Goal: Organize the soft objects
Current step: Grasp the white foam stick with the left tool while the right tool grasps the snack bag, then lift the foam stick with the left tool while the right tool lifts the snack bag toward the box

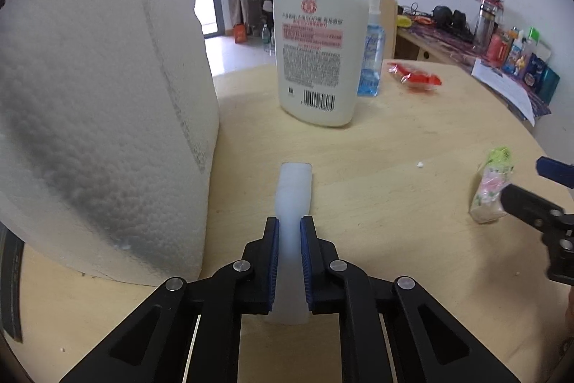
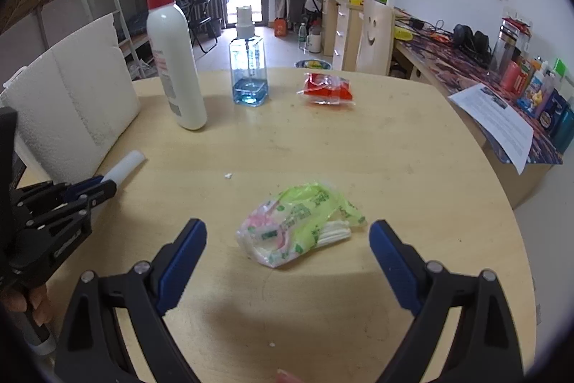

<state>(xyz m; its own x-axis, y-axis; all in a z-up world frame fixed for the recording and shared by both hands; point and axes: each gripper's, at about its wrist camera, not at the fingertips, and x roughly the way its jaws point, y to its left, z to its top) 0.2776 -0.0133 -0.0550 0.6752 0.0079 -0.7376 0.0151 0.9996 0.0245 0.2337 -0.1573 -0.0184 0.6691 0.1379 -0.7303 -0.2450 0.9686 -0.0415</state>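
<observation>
One barcode shows on the white pump bottle (image 1: 317,49)

A red-capped pump bottle (image 2: 175,67) stands beside a blue liquid dispenser (image 2: 248,74) on the wooden table (image 2: 394,167).

Pale matt wooden worktop (image 2: 323,149). Rough, beaded white foam block (image 1: 100,113). Smooth, translucent soft tube (image 1: 292,203). Glossy plastic pump bottle (image 1: 319,49). Crinkled shiny plastic packet (image 2: 297,225) between the open fingers.

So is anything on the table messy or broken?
A little. The big white foam block has a ragged, chipped top corner, and small white crumbs lie on the round wooden table. The green and pink plastic packet lies crumpled.
</observation>
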